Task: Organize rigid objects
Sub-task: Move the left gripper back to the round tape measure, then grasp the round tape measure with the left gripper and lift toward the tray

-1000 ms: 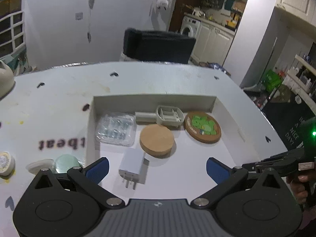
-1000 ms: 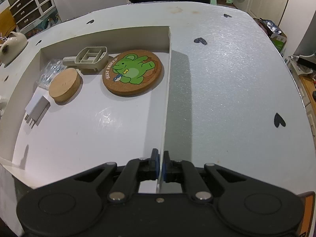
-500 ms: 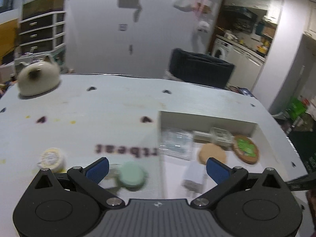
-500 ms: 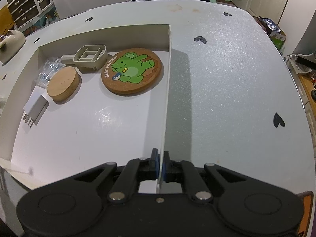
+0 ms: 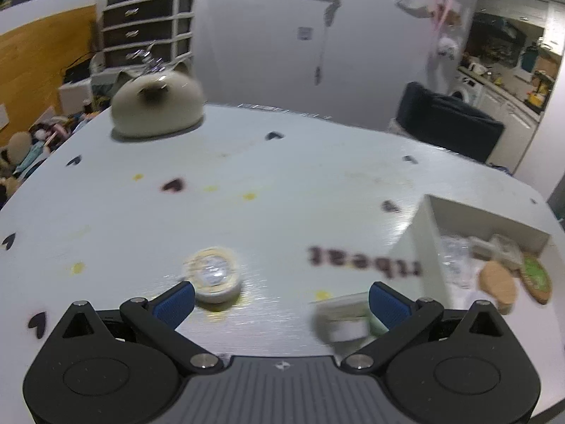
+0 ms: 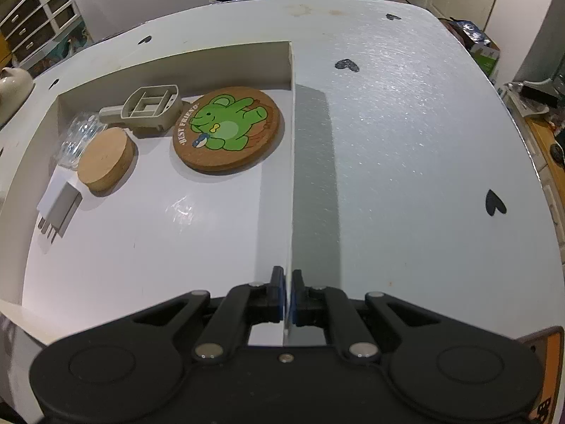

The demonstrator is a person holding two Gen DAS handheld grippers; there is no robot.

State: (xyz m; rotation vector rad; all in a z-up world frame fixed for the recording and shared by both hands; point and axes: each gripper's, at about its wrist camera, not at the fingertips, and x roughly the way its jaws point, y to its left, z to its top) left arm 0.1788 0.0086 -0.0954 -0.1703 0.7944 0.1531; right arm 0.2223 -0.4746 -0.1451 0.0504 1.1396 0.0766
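Note:
My left gripper (image 5: 280, 304) is open and empty above the white table. A small round cream tin (image 5: 213, 277) lies just past its left finger. A pale clear lid and a green disc (image 5: 344, 318) lie blurred by its right finger. My right gripper (image 6: 286, 295) is shut on the right wall of the white box (image 6: 291, 176). Inside the box lie a frog coaster (image 6: 227, 129), a wooden disc (image 6: 106, 159), a white plug adapter (image 6: 60, 205), a beige frame piece (image 6: 148, 107) and a clear plastic pack (image 6: 79, 130).
A cream cat-shaped pot (image 5: 157, 104) stands at the far left of the table. The box (image 5: 430, 219) sits at the right in the left wrist view. Black heart marks and yellow spots dot the tabletop. A dark chair (image 5: 448, 127) stands behind the table.
My left gripper has swung left, away from the box, and now faces the cream tin and the lid on the table. My right gripper has held the box wall without moving.

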